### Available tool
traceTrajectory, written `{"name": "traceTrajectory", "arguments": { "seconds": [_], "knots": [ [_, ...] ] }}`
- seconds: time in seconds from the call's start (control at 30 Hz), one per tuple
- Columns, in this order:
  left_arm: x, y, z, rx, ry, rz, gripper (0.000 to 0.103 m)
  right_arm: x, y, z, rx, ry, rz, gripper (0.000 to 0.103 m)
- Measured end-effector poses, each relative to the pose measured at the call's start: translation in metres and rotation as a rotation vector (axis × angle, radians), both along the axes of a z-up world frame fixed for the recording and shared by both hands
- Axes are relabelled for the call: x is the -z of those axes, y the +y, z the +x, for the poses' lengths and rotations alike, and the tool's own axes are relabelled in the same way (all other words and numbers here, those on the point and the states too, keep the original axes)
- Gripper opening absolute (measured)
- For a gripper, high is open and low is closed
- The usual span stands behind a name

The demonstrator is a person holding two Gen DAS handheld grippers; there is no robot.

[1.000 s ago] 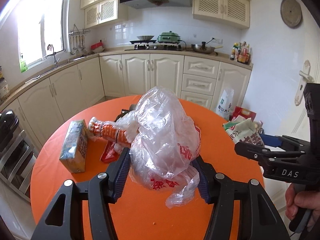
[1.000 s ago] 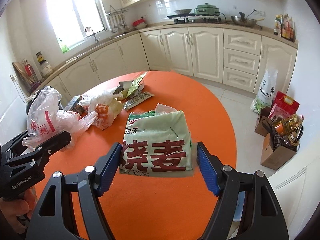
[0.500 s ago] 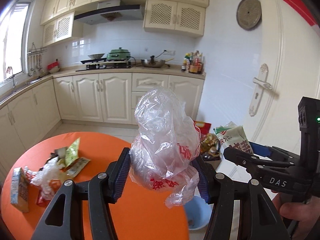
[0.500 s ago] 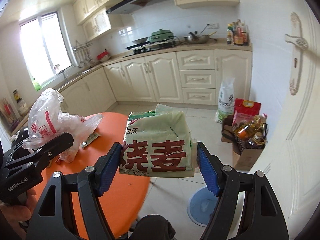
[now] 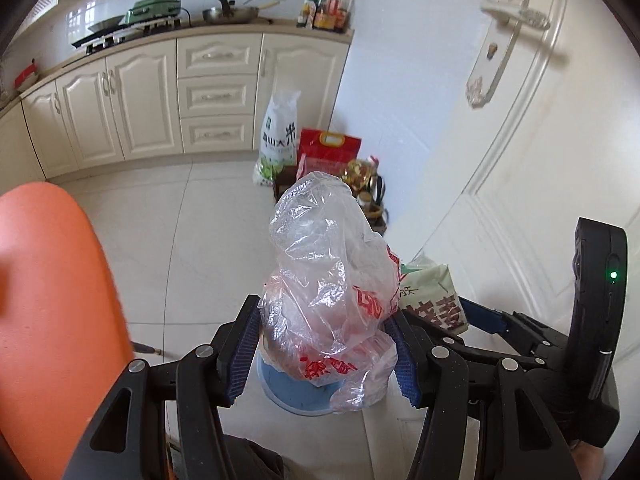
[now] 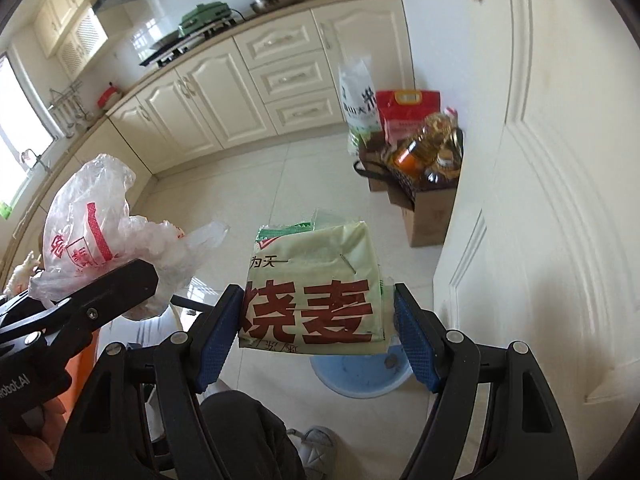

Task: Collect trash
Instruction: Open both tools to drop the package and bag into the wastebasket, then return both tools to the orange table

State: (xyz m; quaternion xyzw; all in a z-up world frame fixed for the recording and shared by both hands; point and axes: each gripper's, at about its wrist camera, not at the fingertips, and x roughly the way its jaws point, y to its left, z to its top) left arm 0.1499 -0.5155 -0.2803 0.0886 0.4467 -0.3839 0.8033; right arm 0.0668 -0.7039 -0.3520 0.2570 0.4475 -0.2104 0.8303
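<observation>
Our left gripper (image 5: 326,346) clamps plastic bag (image 5: 328,280), right gripper (image 6: 318,328) clamps green packet (image 6: 316,280); both above blue bin (image 6: 360,376).

Both tongs have swung away from the orange counter (image 5: 60,300) and now hang over the blue bin (image 6: 360,376) on the floor, carrying the plastic bag (image 5: 328,280) and green packet (image 6: 316,292).

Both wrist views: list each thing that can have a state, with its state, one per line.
Left gripper: shut on the plastic bag.
Plastic bag: crumpled, held above the bin.
Right gripper: shut on the green packet.
Green packet: held flat, over the bin.
Blue bin: on the floor, open-topped.
Door: closed.
Cabinet drawers: closed.
</observation>
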Motion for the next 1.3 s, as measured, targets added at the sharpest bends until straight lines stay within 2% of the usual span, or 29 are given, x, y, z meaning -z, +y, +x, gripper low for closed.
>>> {"name": "traceTrajectory", "arguments": {
  "seconds": [0.07, 0.2, 0.3, 0.37, 0.43, 0.47, 0.53, 0.63, 0.8, 0.87, 1.1, 1.3],
  "knots": [
    [0.021, -0.015, 0.005, 0.009, 0.053, 0.026, 0.055, 0.025, -0.013, -0.002, 0.022, 0.033, 0.036, 0.075],
    [0.039, -0.048, 0.018, 0.019, 0.124, 0.057, 0.055, 0.066, -0.034, -0.003, 0.049, 0.080, 0.093, 0.075],
    [0.045, -0.066, 0.029, 0.031, 0.121, 0.092, 0.057, 0.089, -0.045, -0.001, 0.069, 0.110, 0.138, 0.076],
    [0.047, -0.081, 0.037, 0.038, 0.129, 0.117, 0.059, 0.098, -0.050, -0.002, 0.080, 0.117, 0.149, 0.083],
    [0.053, -0.097, 0.045, 0.035, 0.119, 0.151, 0.066, 0.106, -0.054, -0.005, 0.094, 0.122, 0.169, 0.092],
    [0.055, -0.102, 0.047, 0.030, 0.110, 0.162, 0.069, 0.108, -0.054, -0.005, 0.098, 0.126, 0.169, 0.094],
    [0.062, -0.117, 0.043, 0.021, 0.095, 0.174, 0.081, 0.112, -0.056, -0.007, 0.105, 0.133, 0.168, 0.096],
    [0.066, -0.121, 0.038, 0.019, 0.071, 0.186, 0.088, 0.113, -0.058, -0.007, 0.119, 0.132, 0.160, 0.101],
    [0.066, -0.116, 0.027, 0.019, 0.057, 0.173, 0.090, 0.100, -0.051, -0.010, 0.135, 0.127, 0.134, 0.103],
    [0.055, -0.112, 0.018, 0.022, 0.032, 0.164, 0.092, 0.093, -0.047, -0.011, 0.141, 0.117, 0.129, 0.103],
    [-0.006, -0.057, -0.027, 0.013, -0.072, 0.072, 0.096, 0.053, -0.030, -0.016, 0.158, 0.055, 0.094, 0.103],
    [-0.064, 0.013, -0.068, -0.028, -0.196, -0.041, 0.101, -0.017, -0.002, -0.012, 0.133, -0.041, 0.008, 0.103]
  ]
}}
